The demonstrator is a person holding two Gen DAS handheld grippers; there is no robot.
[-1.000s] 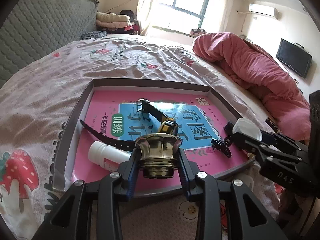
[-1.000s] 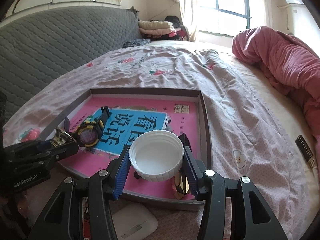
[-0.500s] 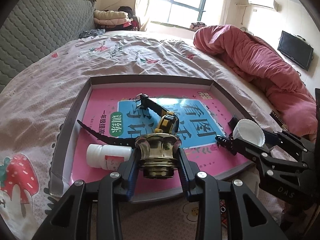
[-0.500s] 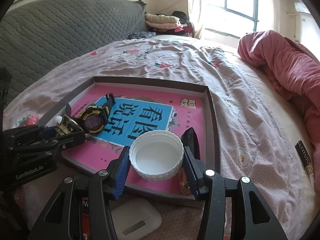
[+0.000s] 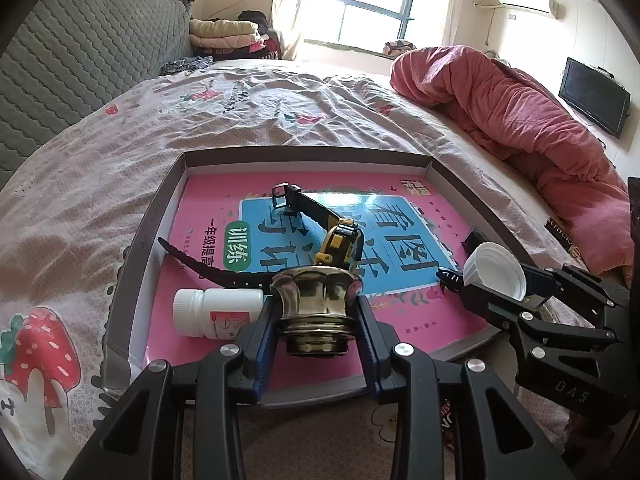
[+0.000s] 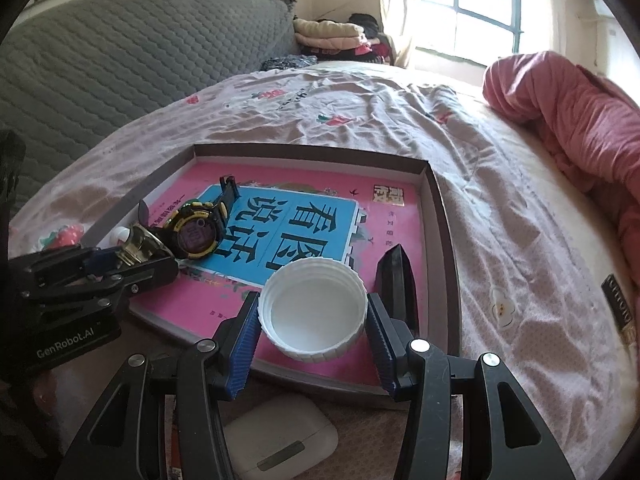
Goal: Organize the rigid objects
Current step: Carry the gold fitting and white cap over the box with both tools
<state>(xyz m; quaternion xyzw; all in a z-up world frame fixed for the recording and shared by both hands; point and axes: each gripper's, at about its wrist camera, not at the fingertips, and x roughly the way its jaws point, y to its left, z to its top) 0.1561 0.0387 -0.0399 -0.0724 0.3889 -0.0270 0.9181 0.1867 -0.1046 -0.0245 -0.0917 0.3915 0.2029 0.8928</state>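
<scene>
White cap [image 6: 313,316] mouth-up in right tongs [image 6: 312,334], watch [image 6: 199,231] strap pointing away

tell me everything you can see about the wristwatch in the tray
The wristwatch is a chunky digital sports model: black case with yellow trim and a round purplish display. Its black strap, which looks like rubber or resin, is unbuckled, with the metal buckle end stretched toward the tray's far side and the holed tail running left. It lies partly on edge on the pink and blue book inside the tray, just beyond the brass piece held in the left gripper.
</scene>
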